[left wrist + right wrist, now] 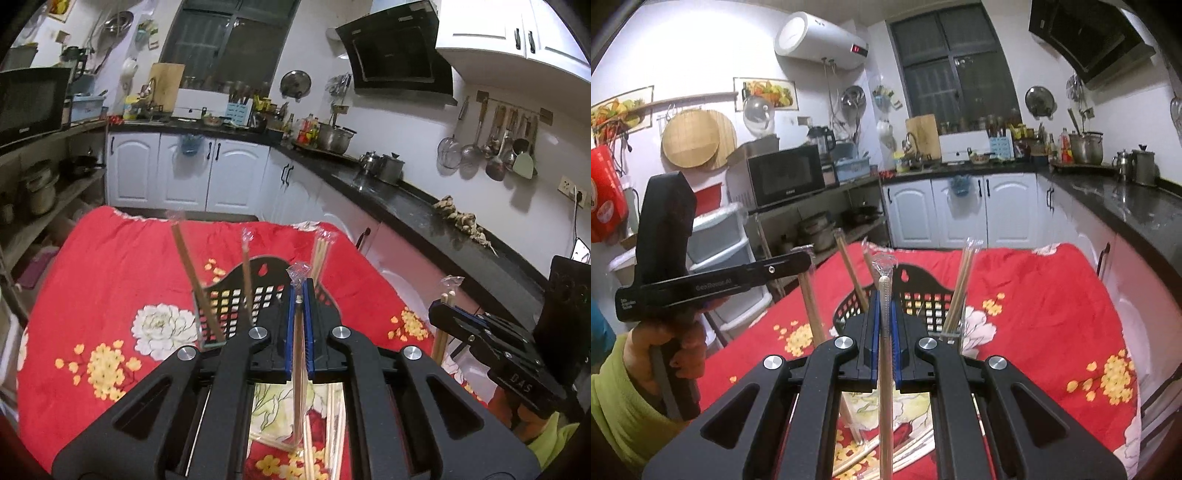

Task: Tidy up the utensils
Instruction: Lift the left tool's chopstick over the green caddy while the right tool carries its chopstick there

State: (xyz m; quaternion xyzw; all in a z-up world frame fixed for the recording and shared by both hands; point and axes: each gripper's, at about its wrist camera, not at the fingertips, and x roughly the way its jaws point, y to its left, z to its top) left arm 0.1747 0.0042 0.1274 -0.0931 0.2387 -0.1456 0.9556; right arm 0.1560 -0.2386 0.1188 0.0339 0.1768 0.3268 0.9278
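Observation:
My left gripper (299, 295) is shut on a plastic-wrapped pair of chopsticks (297, 369), held upright above the red flowered tablecloth (110, 280). My right gripper (885, 306) is shut on another wrapped pair (885, 387), also upright. A black slotted utensil basket (240, 299) stands just beyond the fingers; it also shows in the right wrist view (923, 291). Several wrapped chopstick pairs (195, 280) stand in it, more in the right wrist view (960, 288). The right gripper shows in the left view (448, 310), the left gripper in the right view (798, 266).
More wrapped chopsticks (332, 424) lie on the cloth below my fingers. A black kitchen counter (424, 206) runs along the right with pots (388, 168). A shelf with a microwave (785, 177) stands on the left. White cabinets (960, 210) lie beyond the table.

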